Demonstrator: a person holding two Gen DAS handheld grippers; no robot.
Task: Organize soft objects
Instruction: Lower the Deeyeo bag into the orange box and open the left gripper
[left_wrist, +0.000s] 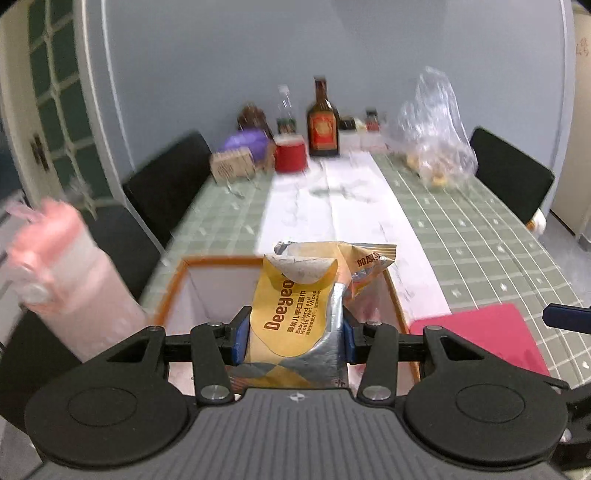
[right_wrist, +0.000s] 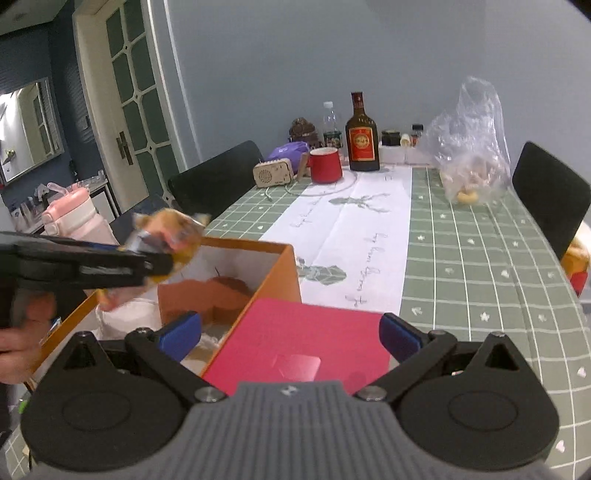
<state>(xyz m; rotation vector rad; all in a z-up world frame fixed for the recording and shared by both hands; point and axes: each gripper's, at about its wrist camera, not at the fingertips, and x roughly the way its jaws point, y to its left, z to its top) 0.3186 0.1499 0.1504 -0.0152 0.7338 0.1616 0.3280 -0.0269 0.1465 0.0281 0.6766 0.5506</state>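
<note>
My left gripper (left_wrist: 293, 332) is shut on a yellow and silver pack of wet wipes (left_wrist: 295, 314), its blue pads pressing both sides. It holds the pack above an open orange-rimmed box (left_wrist: 173, 284). The right wrist view shows the same pack of wet wipes (right_wrist: 170, 236), blurred, over the orange box (right_wrist: 284, 273), with a hand (right_wrist: 22, 332) on the left gripper's handle. My right gripper (right_wrist: 290, 334) stands open and empty above a pink lid (right_wrist: 303, 343) lying beside the box. Inside the box lie brown and white soft things, partly hidden.
A pink water bottle (left_wrist: 70, 280) stands left of the box. At the table's far end are a red mug (right_wrist: 325, 164), a brown bottle (right_wrist: 362, 136), a small wooden radio (right_wrist: 272, 173) and a clear plastic bag (right_wrist: 472, 147). Black chairs (right_wrist: 218, 181) flank the green checked tablecloth (right_wrist: 480, 258).
</note>
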